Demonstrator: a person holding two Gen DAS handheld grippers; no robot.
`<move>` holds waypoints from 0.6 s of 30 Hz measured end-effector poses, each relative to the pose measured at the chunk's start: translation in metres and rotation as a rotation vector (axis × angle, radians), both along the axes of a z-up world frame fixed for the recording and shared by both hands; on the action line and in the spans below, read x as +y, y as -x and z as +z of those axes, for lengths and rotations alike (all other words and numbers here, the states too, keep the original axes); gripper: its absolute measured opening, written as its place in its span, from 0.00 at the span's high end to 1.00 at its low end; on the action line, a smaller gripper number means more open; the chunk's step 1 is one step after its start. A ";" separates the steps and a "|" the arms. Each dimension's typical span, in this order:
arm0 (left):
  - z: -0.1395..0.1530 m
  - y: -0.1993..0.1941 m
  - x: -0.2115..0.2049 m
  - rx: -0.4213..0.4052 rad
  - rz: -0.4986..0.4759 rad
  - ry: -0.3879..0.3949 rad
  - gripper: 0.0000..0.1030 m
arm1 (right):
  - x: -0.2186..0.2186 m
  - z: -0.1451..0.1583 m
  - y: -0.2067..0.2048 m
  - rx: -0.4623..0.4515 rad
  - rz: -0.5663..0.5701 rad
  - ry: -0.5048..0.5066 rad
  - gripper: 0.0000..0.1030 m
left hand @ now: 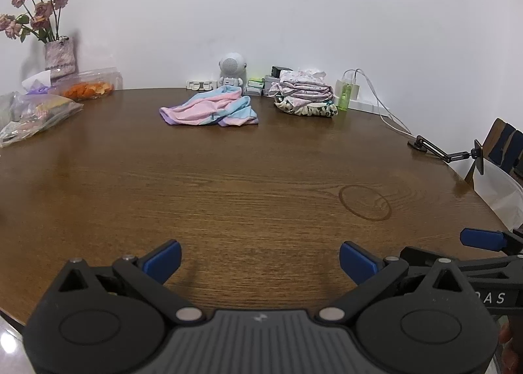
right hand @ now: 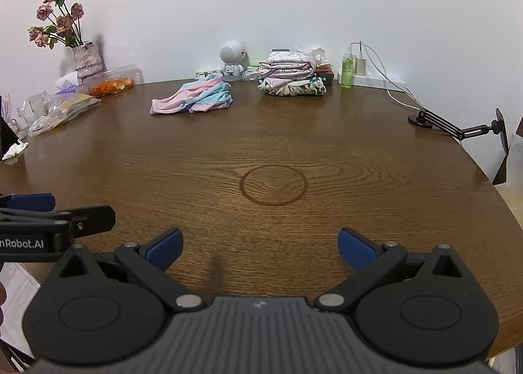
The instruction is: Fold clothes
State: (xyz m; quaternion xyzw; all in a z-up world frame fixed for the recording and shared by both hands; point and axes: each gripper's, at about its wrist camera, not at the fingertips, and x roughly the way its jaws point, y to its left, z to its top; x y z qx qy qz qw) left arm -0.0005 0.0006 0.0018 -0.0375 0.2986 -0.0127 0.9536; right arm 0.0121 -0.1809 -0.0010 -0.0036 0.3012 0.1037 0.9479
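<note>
Clothes: a crumpled pink and blue garment lies near the table's far edge, long side running left to right.
Folded pile: just right of it, by the wall; bottom pieces hard to tell apart.
Clear box: far left edge, orange bits inside.
Left gripper: wide open, holding nothing.
Right gripper: wide open, holding nothing.
</note>
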 end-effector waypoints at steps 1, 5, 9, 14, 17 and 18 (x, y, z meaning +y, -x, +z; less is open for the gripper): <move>0.001 0.000 0.000 0.003 0.000 0.001 0.00 | 0.000 -0.001 0.000 -0.003 0.000 0.001 0.00; 0.006 0.001 0.002 0.013 -0.002 0.005 0.00 | -0.001 -0.005 -0.001 -0.012 0.001 0.003 0.00; 0.008 0.002 0.006 0.017 -0.007 0.009 0.00 | -0.001 0.001 0.002 -0.008 -0.001 0.001 0.00; 0.004 0.000 0.009 0.012 -0.002 0.012 0.00 | -0.001 0.000 0.001 -0.008 0.002 0.002 0.00; 0.004 0.002 0.009 0.008 0.000 0.012 0.00 | 0.001 0.001 0.001 -0.006 0.004 0.002 0.00; 0.003 0.002 0.009 0.007 0.000 0.012 0.00 | 0.001 0.001 0.001 -0.005 0.005 0.002 0.00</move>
